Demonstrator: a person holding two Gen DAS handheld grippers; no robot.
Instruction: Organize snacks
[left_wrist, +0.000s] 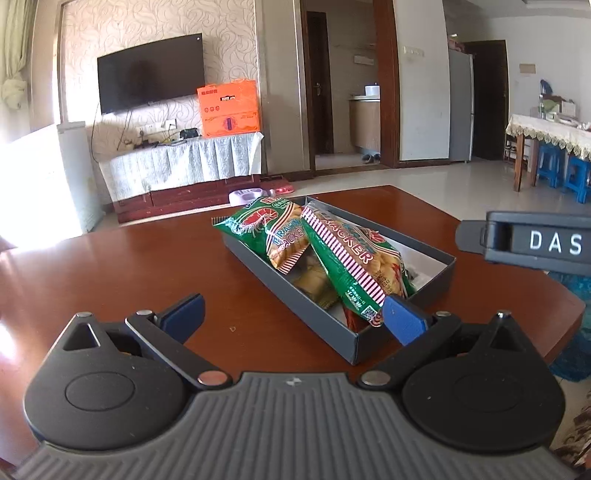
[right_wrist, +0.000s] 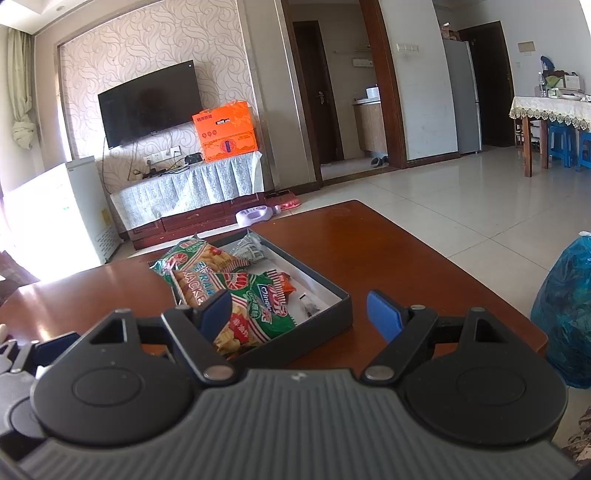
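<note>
Two green cracker bags (left_wrist: 325, 254) are lying heaped in the dark box (left_wrist: 295, 295) mid-frame on the bench (left_wrist: 110, 266). You are holding both the left gripper (left_wrist: 293, 315) and the right gripper (right_wrist: 299, 314) with fingers spread, pinching nothing. Closing near the box rim is risking a snagged wall or a bag dragged out.

A shallow dark box (left_wrist: 321, 306) sits open on the brown table (left_wrist: 129, 258). 2 green prawn-cracker bags (left_wrist: 347, 254) lie overlapping inside it, above smaller packets (right_wrist: 255, 249) on its white floor.
</note>
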